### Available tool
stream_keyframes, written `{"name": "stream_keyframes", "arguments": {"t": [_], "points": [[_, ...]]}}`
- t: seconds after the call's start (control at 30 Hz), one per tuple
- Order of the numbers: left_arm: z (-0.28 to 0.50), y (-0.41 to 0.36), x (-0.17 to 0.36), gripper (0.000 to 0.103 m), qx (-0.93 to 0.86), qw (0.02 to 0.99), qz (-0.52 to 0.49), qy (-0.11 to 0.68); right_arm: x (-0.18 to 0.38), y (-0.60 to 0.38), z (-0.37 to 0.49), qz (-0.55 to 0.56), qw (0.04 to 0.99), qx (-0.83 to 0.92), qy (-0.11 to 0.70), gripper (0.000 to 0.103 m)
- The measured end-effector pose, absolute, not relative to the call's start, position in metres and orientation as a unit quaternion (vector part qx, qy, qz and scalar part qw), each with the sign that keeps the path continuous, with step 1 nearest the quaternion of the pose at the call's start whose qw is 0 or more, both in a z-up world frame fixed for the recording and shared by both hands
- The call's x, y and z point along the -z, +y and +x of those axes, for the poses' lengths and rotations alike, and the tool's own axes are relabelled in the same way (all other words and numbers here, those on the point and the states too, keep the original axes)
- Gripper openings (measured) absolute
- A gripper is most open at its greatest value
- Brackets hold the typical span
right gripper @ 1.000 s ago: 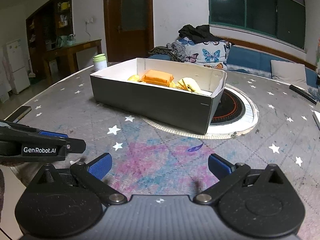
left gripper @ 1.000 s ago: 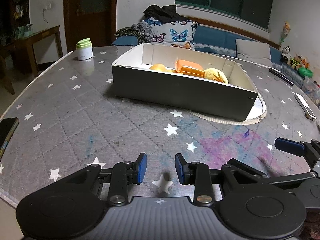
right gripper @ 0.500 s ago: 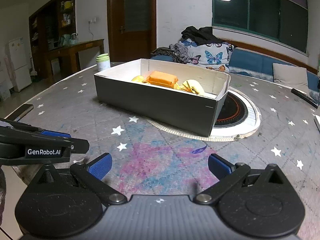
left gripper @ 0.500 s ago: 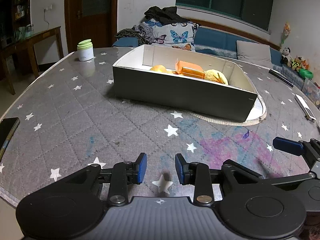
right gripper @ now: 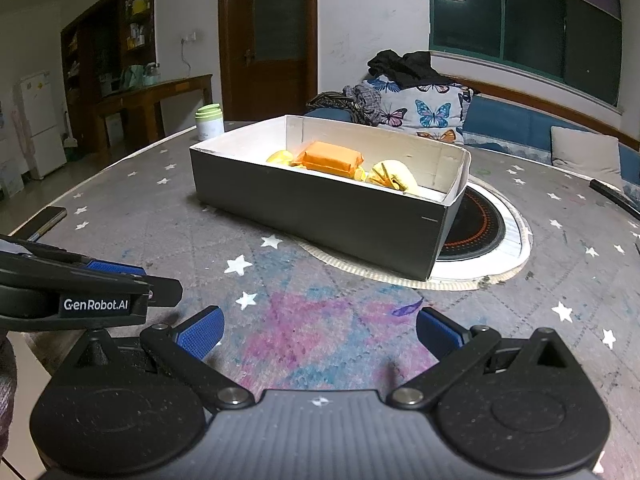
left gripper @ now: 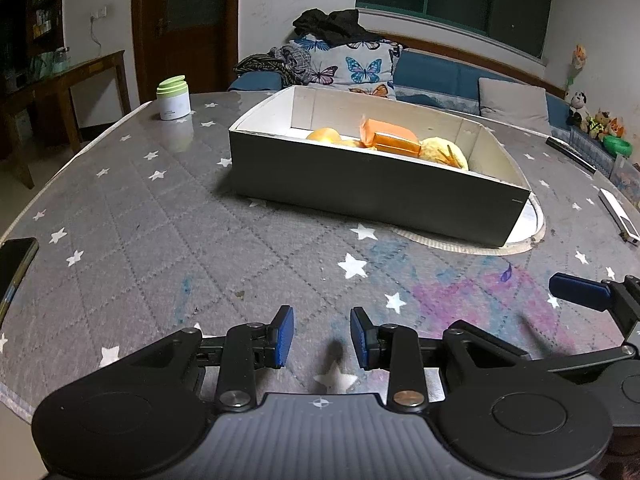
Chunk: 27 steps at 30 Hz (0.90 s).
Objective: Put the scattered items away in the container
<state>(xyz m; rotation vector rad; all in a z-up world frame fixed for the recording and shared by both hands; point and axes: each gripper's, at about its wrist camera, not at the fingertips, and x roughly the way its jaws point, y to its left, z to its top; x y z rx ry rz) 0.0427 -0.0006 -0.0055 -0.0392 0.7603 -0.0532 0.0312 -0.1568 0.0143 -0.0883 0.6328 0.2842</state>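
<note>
A dark box with white inner walls (left gripper: 376,192) (right gripper: 320,212) stands on the star-patterned table. Inside lie an orange packet (left gripper: 390,138) (right gripper: 330,158) and yellow items (left gripper: 444,152) (right gripper: 394,176). My left gripper (left gripper: 322,338) is near the table's front edge, well short of the box, its jaws narrowly apart and empty. My right gripper (right gripper: 318,330) is wide open and empty, beside the left one, also short of the box. The left gripper's side shows in the right wrist view (right gripper: 96,300).
A white jar with a green lid (left gripper: 173,98) (right gripper: 209,122) stands at the far left. A phone (left gripper: 14,266) (right gripper: 42,222) lies at the left edge. A round cooktop (right gripper: 480,224) sits under the box's right end. A white remote (left gripper: 618,216) lies at right.
Both grippers have drawn back slightly and lifted a little; the box looks a bit farther off. Jaw openings are unchanged.
</note>
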Motion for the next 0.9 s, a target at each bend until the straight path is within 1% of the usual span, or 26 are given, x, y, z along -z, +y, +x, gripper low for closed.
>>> {"name": "stream_keyframes", "arguments": {"t": [0.9], "points": [[0.077, -0.005, 0.010, 0.033, 0.028, 0.925, -0.001, 0.379, -0.005, -0.157, 0.061, -0.045, 0.935, -0.127, 0.329, 0.103]]}}
